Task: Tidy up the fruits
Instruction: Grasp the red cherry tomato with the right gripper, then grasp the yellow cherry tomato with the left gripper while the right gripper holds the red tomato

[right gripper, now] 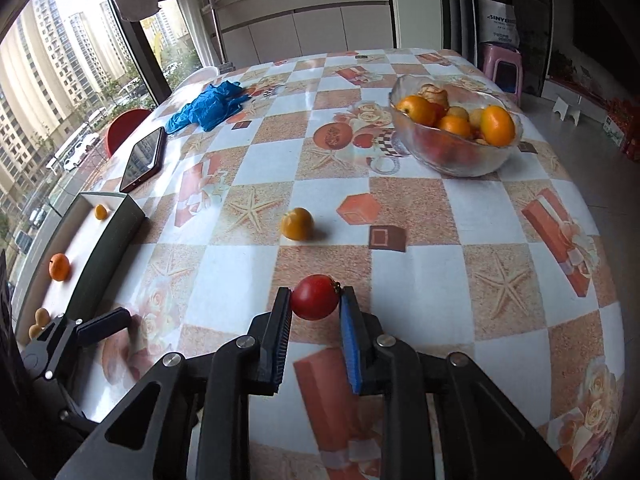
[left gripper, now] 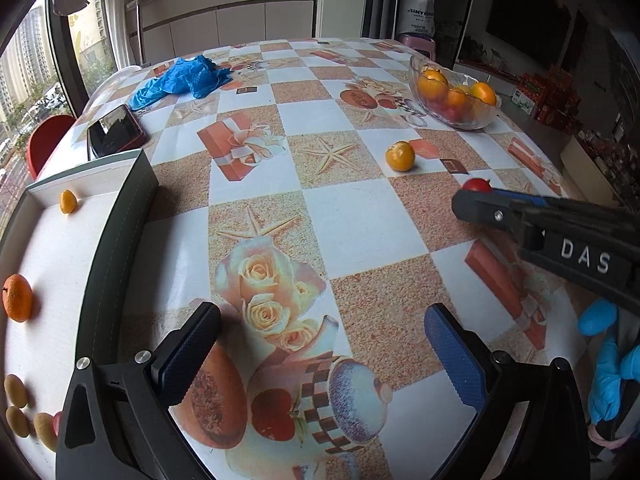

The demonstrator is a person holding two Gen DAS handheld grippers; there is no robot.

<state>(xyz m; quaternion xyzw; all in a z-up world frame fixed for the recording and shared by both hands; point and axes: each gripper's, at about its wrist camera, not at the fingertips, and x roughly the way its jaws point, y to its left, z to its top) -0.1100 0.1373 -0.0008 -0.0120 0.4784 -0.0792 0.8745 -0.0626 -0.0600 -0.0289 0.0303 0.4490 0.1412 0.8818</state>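
Note:
My right gripper (right gripper: 315, 300) is shut on a small red fruit (right gripper: 314, 297) and holds it over the table; it also shows in the left wrist view (left gripper: 472, 196). My left gripper (left gripper: 320, 320) is open and empty, just right of a white tray (left gripper: 52, 240) with dark walls. The tray holds an orange (left gripper: 17, 298), a small yellow-orange fruit (left gripper: 68, 201) and several pale yellow fruits (left gripper: 18, 422). A loose orange (right gripper: 297, 223) lies on the table ahead of the right gripper. A glass bowl (right gripper: 456, 160) at the far right holds several oranges and other fruit.
A phone (right gripper: 144, 160) lies beyond the tray. Crumpled blue plastic (right gripper: 208, 106) lies at the far left of the table. A red chair (right gripper: 124, 128) stands past the left edge. A pink stool (right gripper: 502, 66) stands beyond the far right corner.

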